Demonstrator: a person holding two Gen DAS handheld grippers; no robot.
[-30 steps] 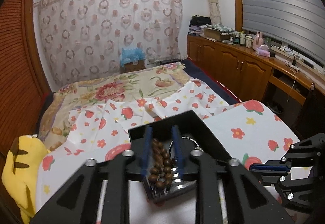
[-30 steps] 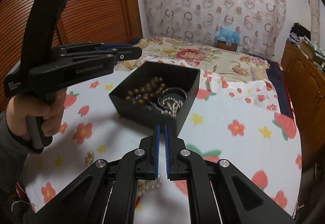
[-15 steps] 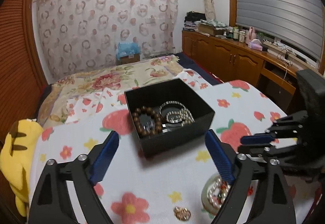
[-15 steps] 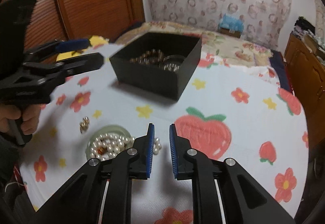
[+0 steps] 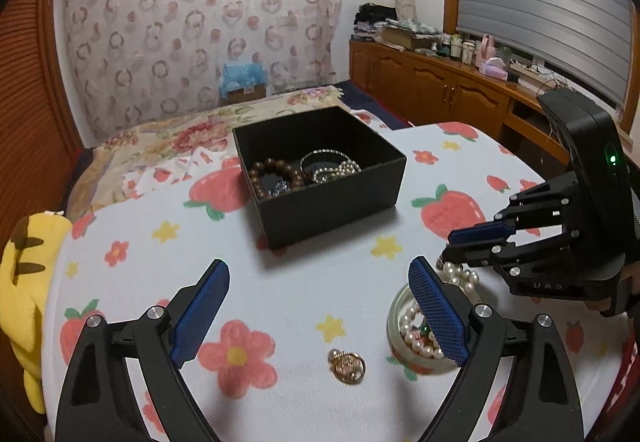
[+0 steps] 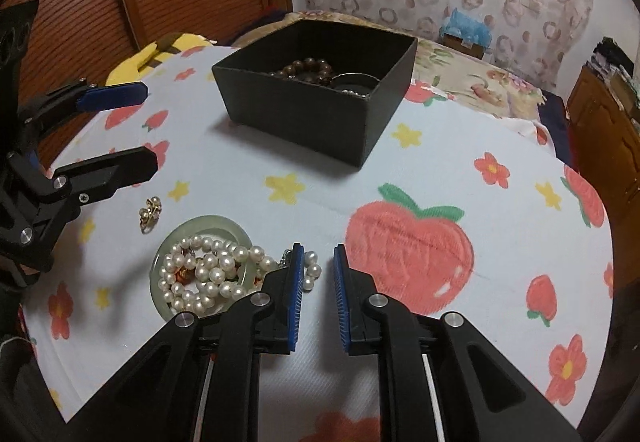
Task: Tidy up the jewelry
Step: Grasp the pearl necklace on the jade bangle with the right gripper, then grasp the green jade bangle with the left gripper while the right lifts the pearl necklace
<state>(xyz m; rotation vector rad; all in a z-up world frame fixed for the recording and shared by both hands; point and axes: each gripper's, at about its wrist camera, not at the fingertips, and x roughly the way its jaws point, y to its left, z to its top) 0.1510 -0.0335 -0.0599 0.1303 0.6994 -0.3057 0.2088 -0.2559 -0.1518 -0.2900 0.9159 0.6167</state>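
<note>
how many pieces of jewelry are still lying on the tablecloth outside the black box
3: a pearl necklace heaped on a green jade bangle near the right gripper, and a small gold piece just left of them. More could be hidden beneath the pearls.

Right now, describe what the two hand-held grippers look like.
Both are matte black angular frames with silver pivot bolts and blue ribbed finger pads. The right hand-held gripper carries a black housing with a green light; the left hand-held gripper looks identical.

Only one marking shows: faint pale letters on the black body of the right claw (image 5: pixel 466 248), at four o'clock in the left wrist view. They look like "UAS" but are too small to read surely.
</note>
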